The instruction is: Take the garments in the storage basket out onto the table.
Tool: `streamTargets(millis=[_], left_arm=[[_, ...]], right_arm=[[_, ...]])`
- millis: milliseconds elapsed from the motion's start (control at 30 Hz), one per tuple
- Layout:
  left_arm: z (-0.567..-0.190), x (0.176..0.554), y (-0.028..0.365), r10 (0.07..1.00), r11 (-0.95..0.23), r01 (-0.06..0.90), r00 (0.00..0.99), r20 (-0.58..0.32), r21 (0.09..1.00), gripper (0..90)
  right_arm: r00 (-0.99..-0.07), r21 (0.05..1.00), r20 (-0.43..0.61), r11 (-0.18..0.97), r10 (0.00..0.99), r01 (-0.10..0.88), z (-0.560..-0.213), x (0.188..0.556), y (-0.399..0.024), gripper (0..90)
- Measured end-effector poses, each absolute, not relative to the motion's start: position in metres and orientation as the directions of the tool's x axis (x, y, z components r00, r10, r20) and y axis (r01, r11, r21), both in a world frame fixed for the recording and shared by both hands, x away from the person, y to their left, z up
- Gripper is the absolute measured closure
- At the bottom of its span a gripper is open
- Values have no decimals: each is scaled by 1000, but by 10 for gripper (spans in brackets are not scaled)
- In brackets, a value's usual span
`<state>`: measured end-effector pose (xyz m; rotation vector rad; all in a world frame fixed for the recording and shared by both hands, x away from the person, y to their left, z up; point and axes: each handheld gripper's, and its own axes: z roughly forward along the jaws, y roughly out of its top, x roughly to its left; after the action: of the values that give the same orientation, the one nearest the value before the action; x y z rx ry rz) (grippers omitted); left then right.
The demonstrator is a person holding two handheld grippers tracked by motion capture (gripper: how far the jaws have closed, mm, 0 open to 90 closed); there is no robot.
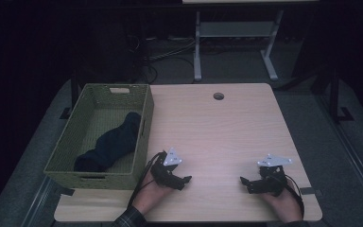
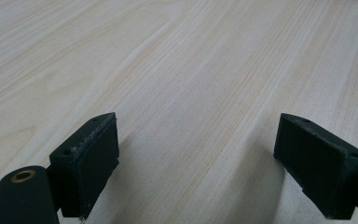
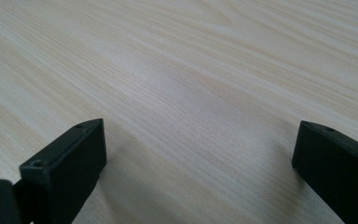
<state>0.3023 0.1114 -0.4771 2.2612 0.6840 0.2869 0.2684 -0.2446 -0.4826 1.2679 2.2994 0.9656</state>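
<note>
Dim room, grey floor (image 1: 312,123), white-legged desk (image 1: 236,33) behind.

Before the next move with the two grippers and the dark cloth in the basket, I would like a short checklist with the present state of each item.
1. Left gripper open, nothing between its jaws: ok; its own view has bare wood between them.
2. Right gripper open, nothing held: ok.
3. Both grippers low over the table, apart from each other: ok.
4. Dark cloth lies inside the green basket: ok.
5. Basket fully supported by the table: cannot tell; it seems to overhang the left edge.
6. Path from the left gripper to the basket free: ok, though the near basket wall stands in between.
</note>
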Motion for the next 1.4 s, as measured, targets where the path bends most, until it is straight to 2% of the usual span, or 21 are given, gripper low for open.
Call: streamTargets(millis=[1400], left_arm=[[-463,300,110,558,-611,400,830,13,683,139]], right_arm=[[-543,704,26,370,839,606,-483,268,-245,25]])
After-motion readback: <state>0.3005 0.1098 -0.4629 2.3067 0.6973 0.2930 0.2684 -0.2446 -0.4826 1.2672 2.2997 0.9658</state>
